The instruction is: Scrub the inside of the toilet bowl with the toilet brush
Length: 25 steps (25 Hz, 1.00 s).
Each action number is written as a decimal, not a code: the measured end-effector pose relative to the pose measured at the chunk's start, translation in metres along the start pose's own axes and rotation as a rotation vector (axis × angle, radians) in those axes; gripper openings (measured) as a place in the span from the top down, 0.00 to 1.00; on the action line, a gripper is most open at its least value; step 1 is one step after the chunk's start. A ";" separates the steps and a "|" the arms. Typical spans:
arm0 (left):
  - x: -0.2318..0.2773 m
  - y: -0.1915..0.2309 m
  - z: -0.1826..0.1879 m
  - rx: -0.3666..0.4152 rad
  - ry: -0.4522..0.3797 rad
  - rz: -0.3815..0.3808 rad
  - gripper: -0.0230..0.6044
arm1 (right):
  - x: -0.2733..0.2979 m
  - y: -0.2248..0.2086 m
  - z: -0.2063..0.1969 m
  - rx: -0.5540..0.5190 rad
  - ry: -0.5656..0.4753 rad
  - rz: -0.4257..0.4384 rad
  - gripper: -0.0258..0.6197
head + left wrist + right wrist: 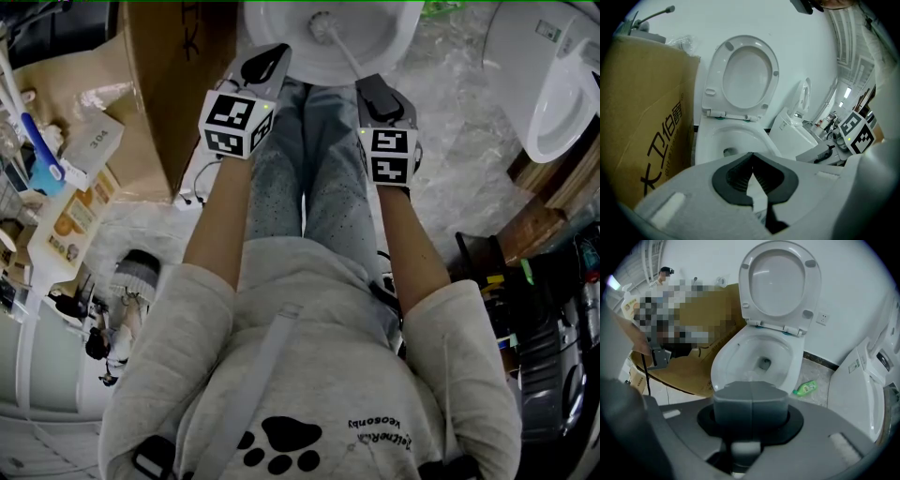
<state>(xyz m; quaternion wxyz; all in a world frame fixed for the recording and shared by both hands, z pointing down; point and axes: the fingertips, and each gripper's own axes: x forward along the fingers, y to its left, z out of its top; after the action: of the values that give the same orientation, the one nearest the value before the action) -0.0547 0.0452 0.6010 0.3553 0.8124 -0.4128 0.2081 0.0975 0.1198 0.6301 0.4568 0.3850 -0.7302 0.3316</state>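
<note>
Inside toilet bowl: brush, head view only (right gripper grasping it); left gripper clenched, empty.

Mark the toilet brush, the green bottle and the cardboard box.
toilet brush [323,25], head view, on the bristle head.
green bottle [805,388], right gripper view, on the middle of its body.
cardboard box [642,117], left gripper view, on its printed side.
</note>
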 end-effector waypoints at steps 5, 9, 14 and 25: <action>-0.001 0.000 -0.004 -0.008 0.007 -0.008 0.96 | 0.002 0.007 0.005 0.001 -0.001 0.012 0.73; -0.002 0.003 -0.006 -0.010 0.014 -0.014 0.96 | 0.003 0.017 0.013 -0.005 -0.004 0.030 0.73; -0.005 0.010 -0.006 -0.017 0.013 -0.008 0.96 | 0.006 0.026 0.024 -0.020 -0.014 0.046 0.73; -0.005 0.020 0.001 -0.022 0.015 -0.007 0.96 | 0.013 0.033 0.049 -0.057 -0.028 0.065 0.73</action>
<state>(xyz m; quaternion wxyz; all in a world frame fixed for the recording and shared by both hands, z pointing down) -0.0736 0.0390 0.6054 0.3683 0.8083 -0.4094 0.2083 0.0454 0.0915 0.6199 0.4464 0.3524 -0.7577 0.3200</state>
